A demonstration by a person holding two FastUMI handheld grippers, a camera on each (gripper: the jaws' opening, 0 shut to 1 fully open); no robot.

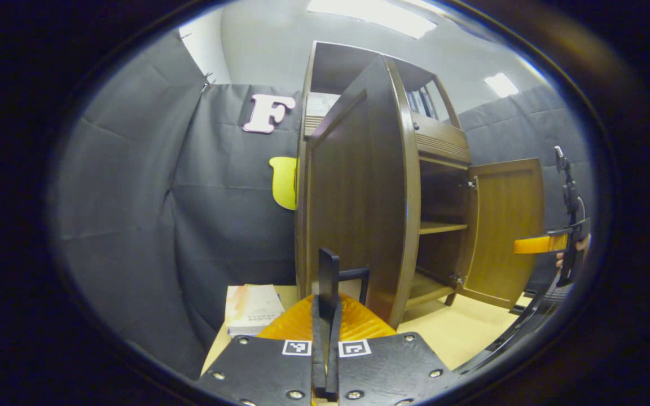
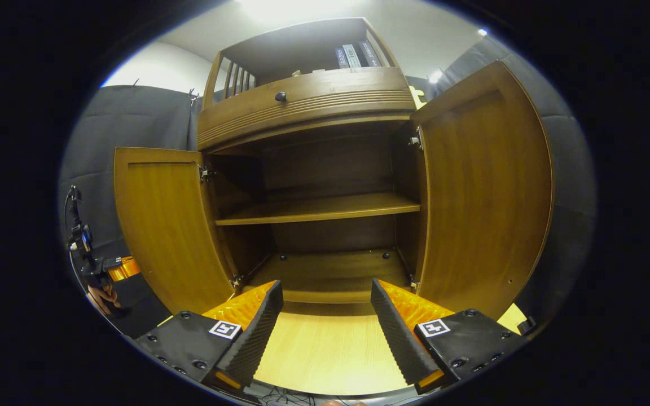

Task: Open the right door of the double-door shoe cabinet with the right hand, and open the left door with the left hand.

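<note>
Bright ceiling panels [image 1: 371, 16] overhead, glare there; cabinet interior [image 2: 325, 163] shadowed; strong fisheye bending at edges.

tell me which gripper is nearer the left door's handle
Left. The left gripper is shut on the left door's handle. The right gripper hangs open in front of the cabinet's middle, clear of both doors.

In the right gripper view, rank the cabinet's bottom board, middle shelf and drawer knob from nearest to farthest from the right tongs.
1. Bottom board: straight ahead, just past the open right tongs.
2. Middle shelf: higher, deeper inside the cabinet.
3. Drawer knob: top, on the drawer front above the opening, left of centre.
</note>
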